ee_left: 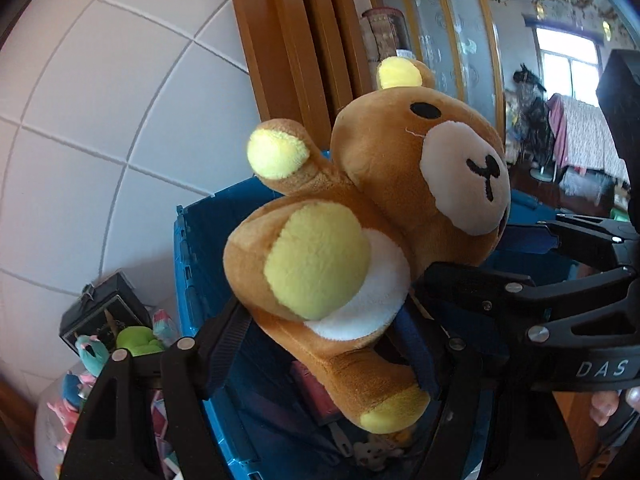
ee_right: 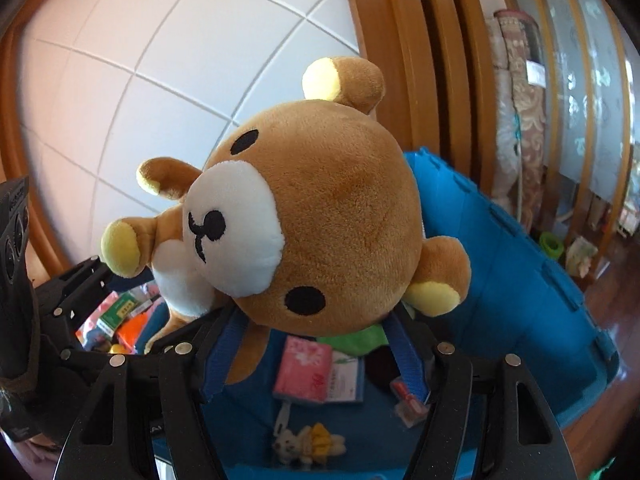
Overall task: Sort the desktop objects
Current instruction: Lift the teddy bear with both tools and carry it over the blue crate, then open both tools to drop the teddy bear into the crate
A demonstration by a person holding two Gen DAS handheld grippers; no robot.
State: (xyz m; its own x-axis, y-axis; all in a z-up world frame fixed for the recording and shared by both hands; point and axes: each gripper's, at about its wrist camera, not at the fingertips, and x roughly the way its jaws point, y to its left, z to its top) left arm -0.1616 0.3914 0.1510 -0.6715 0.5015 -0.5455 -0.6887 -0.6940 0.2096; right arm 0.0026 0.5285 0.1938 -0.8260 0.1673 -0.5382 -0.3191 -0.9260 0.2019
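Plush bear (ee_left: pixel 360 208): short brown pile, round oversized head, white muzzle with stitched black nose, flat black embroidered eyes, yellow fuzzy pads on paws, feet and inner ears, white belly patch. It hangs in the air above the open blue plastic bin (ee_right: pixel 520 280), hard ribbed walls, lid flap standing up behind. Left claw (ee_left: pixel 320 344): black moulded arms with blue padded fingers (ee_left: pixel 416 356) pinching the bear's lower torso and leg from both sides, body tilted with the head up and to the right. Right claw (ee_right: pixel 316 348): same black frame, blue fingers (ee_right: pixel 220 356) set either side of the bear just under its head; they sit close against the plush, but whether they actually clamp it I cannot tell, since the head hides the contact. Right claw's frame also shows at the bear's side in the left wrist view. Bin contents under the bear: pink tissue pack (ee_right: pixel 304 368), small cream plush keychain (ee_right: pixel 308 444), green cloth (ee_right: pixel 352 340). White tiled wall (ee_left: pixel 100 120) and brown wood door frame (ee_left: pixel 288 52) behind.
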